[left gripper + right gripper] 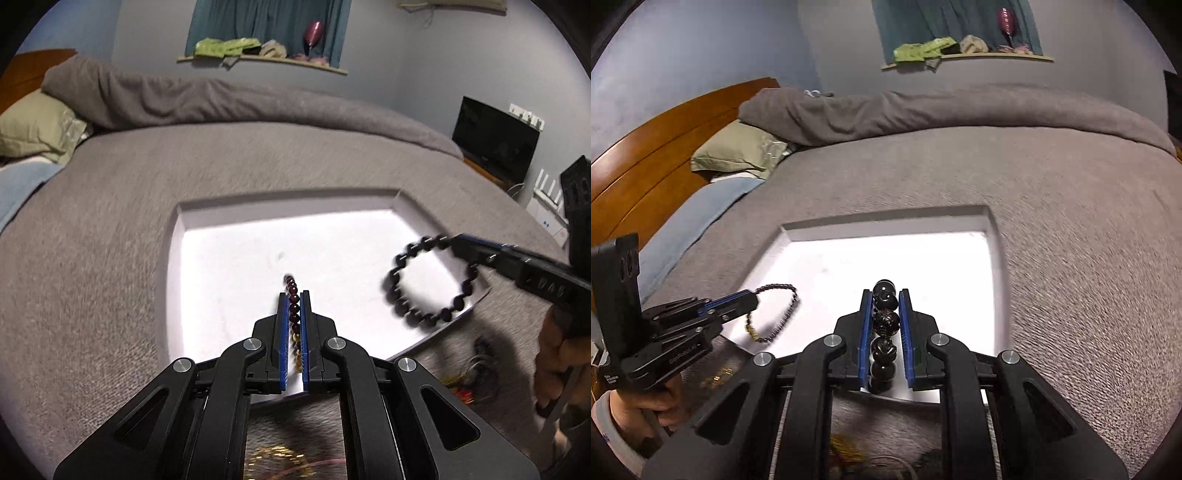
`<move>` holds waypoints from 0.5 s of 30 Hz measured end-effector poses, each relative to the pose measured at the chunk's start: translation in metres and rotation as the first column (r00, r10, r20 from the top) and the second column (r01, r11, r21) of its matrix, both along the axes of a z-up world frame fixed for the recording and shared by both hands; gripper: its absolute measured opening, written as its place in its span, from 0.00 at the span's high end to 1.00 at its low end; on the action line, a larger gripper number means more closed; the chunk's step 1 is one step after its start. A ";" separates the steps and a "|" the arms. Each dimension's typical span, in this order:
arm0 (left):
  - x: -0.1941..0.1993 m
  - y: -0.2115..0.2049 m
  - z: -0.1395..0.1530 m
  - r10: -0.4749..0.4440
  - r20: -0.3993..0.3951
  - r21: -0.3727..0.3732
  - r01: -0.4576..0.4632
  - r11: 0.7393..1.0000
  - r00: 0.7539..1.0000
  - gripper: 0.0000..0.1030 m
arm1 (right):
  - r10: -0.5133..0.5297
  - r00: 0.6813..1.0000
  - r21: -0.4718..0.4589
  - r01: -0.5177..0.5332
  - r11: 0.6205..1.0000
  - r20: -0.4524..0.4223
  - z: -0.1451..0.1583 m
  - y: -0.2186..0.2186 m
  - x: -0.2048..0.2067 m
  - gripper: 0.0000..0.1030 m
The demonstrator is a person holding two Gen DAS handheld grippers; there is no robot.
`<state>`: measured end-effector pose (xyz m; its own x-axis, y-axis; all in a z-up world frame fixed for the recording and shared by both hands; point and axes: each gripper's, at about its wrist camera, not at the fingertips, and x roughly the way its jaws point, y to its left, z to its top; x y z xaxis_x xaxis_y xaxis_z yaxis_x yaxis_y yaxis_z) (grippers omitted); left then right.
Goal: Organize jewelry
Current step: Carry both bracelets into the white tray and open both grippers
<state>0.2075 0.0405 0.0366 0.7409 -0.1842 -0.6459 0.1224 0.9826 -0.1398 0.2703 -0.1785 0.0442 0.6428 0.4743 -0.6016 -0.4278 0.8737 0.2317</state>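
Left tool (294,325) clamping garnet bracelet (293,299), right tool (886,328) level, pinching black bracelet (884,325)

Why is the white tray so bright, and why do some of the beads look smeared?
Left wrist view: the white tray is overexposed, its floor washed out; the black bead bracelet in the right tool is motion-blurred. Right wrist view: similar glare on the tray, the bed's edges bend from the fisheye lens, and the near beads look sharp.

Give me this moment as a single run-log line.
left claw: shut on dark red bead bracelet | right claw: shut on black bead bracelet | both over white tray | tray on grey bed
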 end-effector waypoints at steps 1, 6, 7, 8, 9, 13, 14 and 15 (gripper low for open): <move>0.000 0.005 -0.005 0.013 -0.011 -0.004 -0.013 1.000 1.000 0.94 | -0.009 1.000 -0.007 0.009 1.000 -0.001 -0.003 -0.003 0.000 0.86; -0.002 0.020 -0.014 0.054 -0.026 -0.010 -0.054 0.998 0.998 0.83 | -0.053 0.999 -0.025 0.053 0.998 -0.006 -0.016 -0.015 0.002 0.86; -0.005 0.021 -0.013 0.063 -0.014 -0.005 -0.063 0.998 0.998 0.76 | -0.059 0.998 -0.023 0.059 0.998 -0.004 -0.017 -0.016 0.002 0.85; -0.007 0.021 -0.012 0.068 -0.002 0.000 -0.068 0.998 0.998 0.65 | -0.064 0.998 -0.023 0.063 0.998 -0.003 -0.018 -0.017 0.001 0.85; -0.011 0.022 -0.011 0.066 0.010 0.001 -0.066 0.998 0.998 0.56 | -0.068 0.998 -0.022 0.068 0.997 0.001 -0.019 -0.019 -0.001 0.84; -0.024 0.023 -0.006 0.066 0.049 0.012 -0.066 0.998 0.997 0.37 | -0.076 0.996 -0.004 0.076 0.997 0.042 -0.017 -0.027 -0.014 0.66; -0.028 0.024 -0.005 0.066 0.055 0.014 -0.067 0.998 0.996 0.33 | -0.077 0.995 0.001 0.077 0.997 0.056 -0.015 -0.029 -0.019 0.66; -0.032 0.025 -0.005 0.072 0.062 0.016 -0.073 0.997 0.995 0.31 | -0.076 0.995 0.001 0.076 0.997 0.062 -0.014 -0.029 -0.021 0.66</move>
<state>0.1751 0.0650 0.0318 0.7903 -0.1169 -0.6015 0.0583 0.9915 -0.1160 0.2491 -0.2073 0.0300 0.7133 0.4221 -0.5595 -0.3738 0.9044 0.2058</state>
